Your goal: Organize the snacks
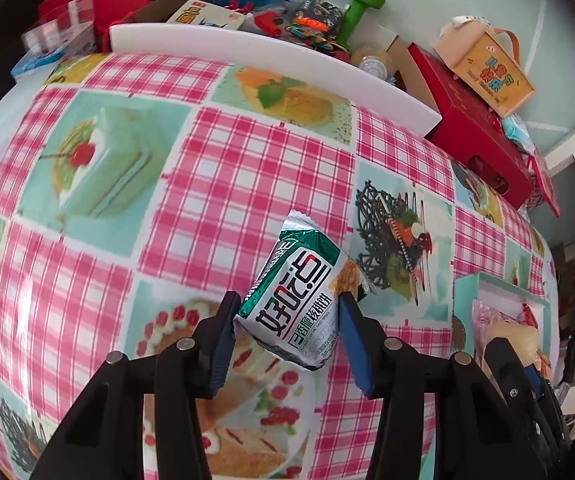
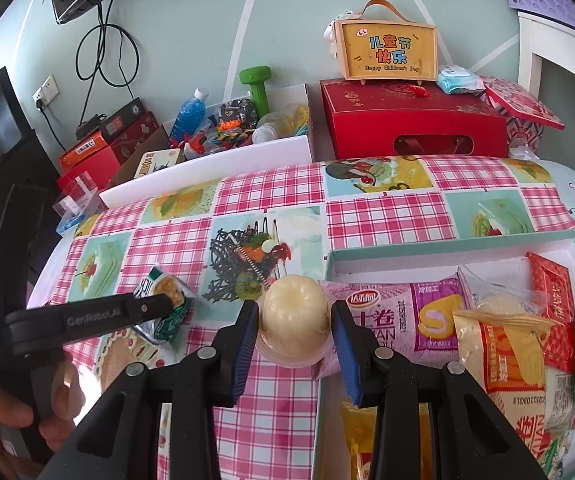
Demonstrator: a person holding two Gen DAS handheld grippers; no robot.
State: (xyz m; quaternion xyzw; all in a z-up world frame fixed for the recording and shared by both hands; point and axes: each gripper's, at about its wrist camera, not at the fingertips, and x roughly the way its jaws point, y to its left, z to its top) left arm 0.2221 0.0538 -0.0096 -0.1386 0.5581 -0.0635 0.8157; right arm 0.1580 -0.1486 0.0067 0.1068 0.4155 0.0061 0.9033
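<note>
Nearest the left wrist camera, the left hand-held gripper (image 1: 287, 316) sits at the lower centre of the frame, its blue pads pressed against both sides of a green-and-white snack packet (image 1: 301, 292) over the pink checked counter (image 1: 223, 184). From the right wrist view, the right hand-held gripper (image 2: 293, 322) is clamped on a pale yellow pudding cup (image 2: 293, 314) at centre frame, just left of the white box (image 2: 427, 250) that holds other snacks at the lower right.
</note>
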